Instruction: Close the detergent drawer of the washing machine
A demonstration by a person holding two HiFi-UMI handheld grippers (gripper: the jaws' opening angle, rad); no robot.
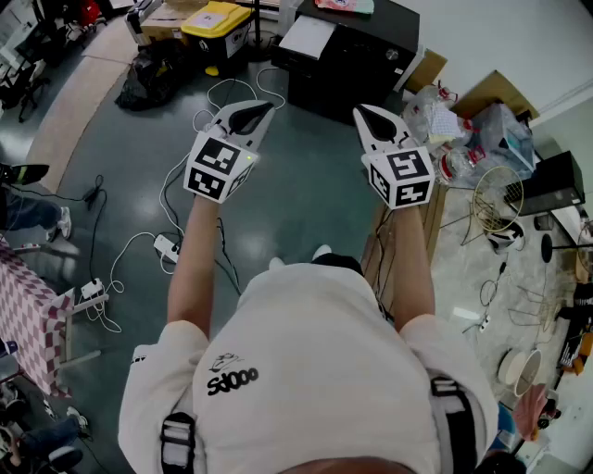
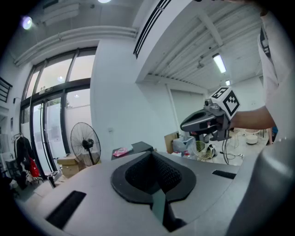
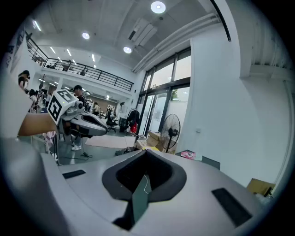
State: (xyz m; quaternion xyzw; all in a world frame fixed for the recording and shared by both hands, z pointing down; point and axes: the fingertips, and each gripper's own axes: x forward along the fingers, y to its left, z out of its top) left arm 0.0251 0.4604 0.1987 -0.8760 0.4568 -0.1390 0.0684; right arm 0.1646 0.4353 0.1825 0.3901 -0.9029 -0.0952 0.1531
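Note:
No washing machine or detergent drawer shows in any view. A person holds both grippers out in front of the chest, over the grey floor. My left gripper (image 1: 248, 113) is shut with nothing between its jaws; in the left gripper view its black pads (image 2: 152, 173) meet in front of open room. My right gripper (image 1: 374, 117) is likewise shut and empty, and its pads (image 3: 144, 177) are pressed together. Each gripper appears in the other's view: the right gripper (image 2: 203, 122) hangs to the right, the left gripper (image 3: 87, 124) to the left.
A black cabinet (image 1: 357, 56) and a yellow-lidded box (image 1: 215, 23) stand ahead. Cables and power strips (image 1: 167, 245) lie on the floor at left. Bags and clutter (image 1: 473, 130) pile up at right beside a wooden table (image 1: 431, 222). A standing fan (image 2: 85, 143) is by the windows.

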